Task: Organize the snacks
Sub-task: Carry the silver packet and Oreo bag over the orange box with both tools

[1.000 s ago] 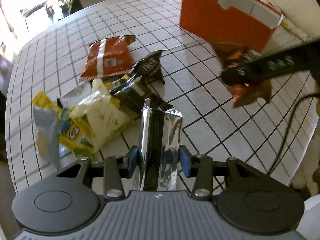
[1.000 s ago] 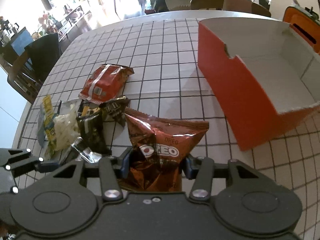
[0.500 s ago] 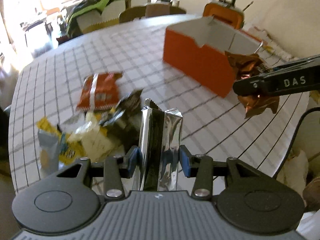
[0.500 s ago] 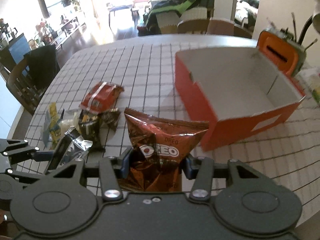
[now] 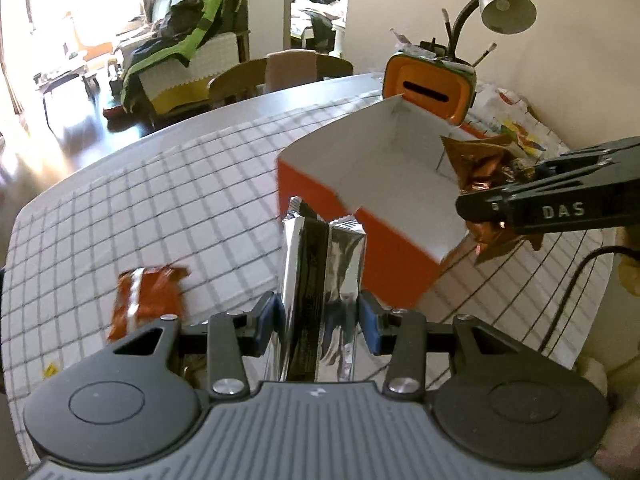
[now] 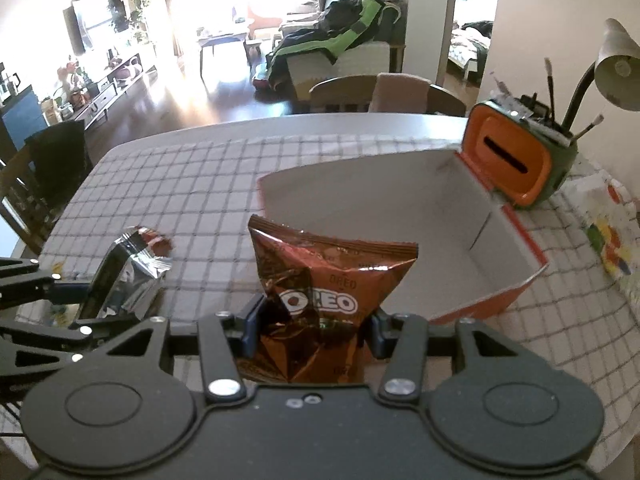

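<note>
My left gripper [image 5: 320,320] is shut on a silver foil snack packet [image 5: 320,276], held upright above the checked tablecloth, just short of the orange box [image 5: 384,256]. The box is open on top, white inside and empty. My right gripper [image 6: 312,328] is shut on a brown Oreo bag [image 6: 324,280], raised in front of the orange box [image 6: 496,300]. In the left wrist view the Oreo bag [image 5: 476,164] hangs over the box's right end. The silver packet [image 6: 124,280] shows at the left of the right wrist view. An orange-red snack bag [image 5: 146,296] lies on the cloth.
An orange and green pen holder [image 6: 516,160] and a grey desk lamp [image 5: 504,0] stand behind the box. Printed paper [image 6: 604,236] lies at the table's right edge. Chairs [image 6: 384,94] stand at the far side. A black cable [image 5: 572,284] trails at right.
Both grippers have risen and swung right toward the orange box, each keeping its packet. The snack pile has dropped out of the left wrist view except for the orange-red bag.
</note>
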Demonstrator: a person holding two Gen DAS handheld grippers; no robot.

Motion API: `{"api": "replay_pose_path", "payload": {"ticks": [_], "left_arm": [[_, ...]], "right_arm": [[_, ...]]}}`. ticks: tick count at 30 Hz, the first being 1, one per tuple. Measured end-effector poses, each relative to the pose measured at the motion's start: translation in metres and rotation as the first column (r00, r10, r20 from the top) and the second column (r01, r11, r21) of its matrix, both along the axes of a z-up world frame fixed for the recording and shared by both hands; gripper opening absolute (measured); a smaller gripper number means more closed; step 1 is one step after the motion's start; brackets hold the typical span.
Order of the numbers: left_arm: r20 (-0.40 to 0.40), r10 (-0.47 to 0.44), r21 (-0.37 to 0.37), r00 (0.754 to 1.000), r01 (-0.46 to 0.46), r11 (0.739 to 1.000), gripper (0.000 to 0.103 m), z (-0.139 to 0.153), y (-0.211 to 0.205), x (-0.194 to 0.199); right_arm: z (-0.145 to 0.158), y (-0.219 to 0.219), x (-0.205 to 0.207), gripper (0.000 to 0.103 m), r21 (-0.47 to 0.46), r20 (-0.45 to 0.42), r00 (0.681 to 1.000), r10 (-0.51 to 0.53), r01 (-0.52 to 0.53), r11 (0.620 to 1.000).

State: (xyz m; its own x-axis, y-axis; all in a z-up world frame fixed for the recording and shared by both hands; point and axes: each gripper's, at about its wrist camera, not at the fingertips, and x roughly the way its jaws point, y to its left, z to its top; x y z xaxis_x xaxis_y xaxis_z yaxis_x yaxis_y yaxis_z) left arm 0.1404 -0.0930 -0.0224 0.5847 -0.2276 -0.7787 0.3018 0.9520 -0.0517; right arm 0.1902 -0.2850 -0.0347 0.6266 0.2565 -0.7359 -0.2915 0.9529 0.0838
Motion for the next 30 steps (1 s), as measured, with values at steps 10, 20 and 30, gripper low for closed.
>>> {"api": "replay_pose_path", "payload": {"ticks": [10, 20, 30], "left_arm": [[-0.051, 0.014, 0.001, 0.999, -0.014, 1.000, 0.043, -0.001, -0.066, 0.071], [-0.123, 0.073, 0.013, 0.990, -0.072, 0.997, 0.043, -0.017, -0.106, 0.127], [-0.207, 0.090, 0.081, 0.974, -0.074, 0.994, 0.043, -0.051, -0.127, 0.163]], "right_arm": [[-0.022, -0.053, 0.082, 0.049, -0.024, -0.041, 0.999, 0.021, -0.022, 0.999], [-0.052, -0.080, 0.140, 0.049, -0.090, -0.106, 0.991, 0.084, -0.094, 0.991], [-0.084, -0.080, 0.164, 0.049, -0.132, -0.191, 0.966, 0.176, -0.203, 0.970]]}}
